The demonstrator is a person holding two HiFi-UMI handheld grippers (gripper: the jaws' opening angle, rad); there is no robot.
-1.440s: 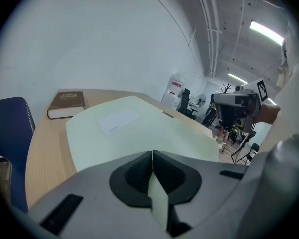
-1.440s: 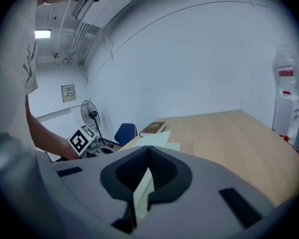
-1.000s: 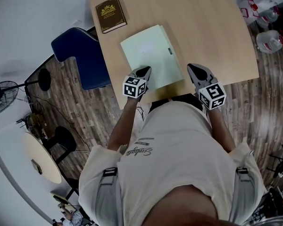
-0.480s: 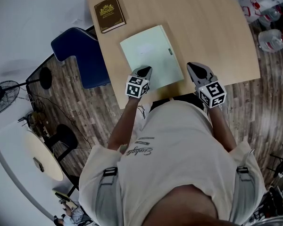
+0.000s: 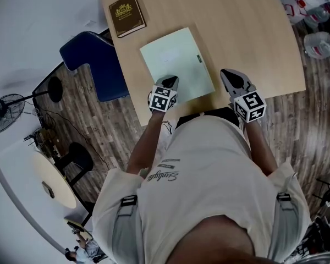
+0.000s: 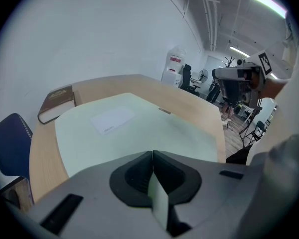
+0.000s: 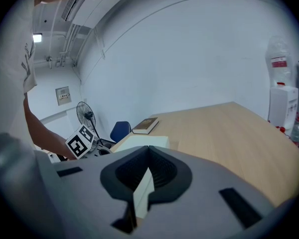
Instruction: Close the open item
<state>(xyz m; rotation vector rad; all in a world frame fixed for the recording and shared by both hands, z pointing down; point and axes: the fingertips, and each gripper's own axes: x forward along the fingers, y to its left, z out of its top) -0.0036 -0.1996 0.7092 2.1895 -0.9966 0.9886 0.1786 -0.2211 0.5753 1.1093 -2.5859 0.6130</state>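
Observation:
A pale green folder [image 5: 176, 65] lies flat and closed on the wooden table [image 5: 247, 32], with a small white label on its cover [image 6: 112, 119]. My left gripper [image 5: 170, 81] is shut at the folder's near left corner, with nothing between its jaws [image 6: 152, 153]. My right gripper [image 5: 229, 73] is shut too and holds nothing. It hovers to the right of the folder near the table's front edge. In the right gripper view [image 7: 148, 148] the folder [image 7: 139, 142] shows just past the jaws on the left.
A brown hardcover book [image 5: 127, 15] lies closed at the table's far left corner. A blue chair [image 5: 93, 65] stands to the left of the table. Plastic bottles [image 5: 319, 40] sit on the floor to the right. A fan [image 5: 3, 114] stands far left.

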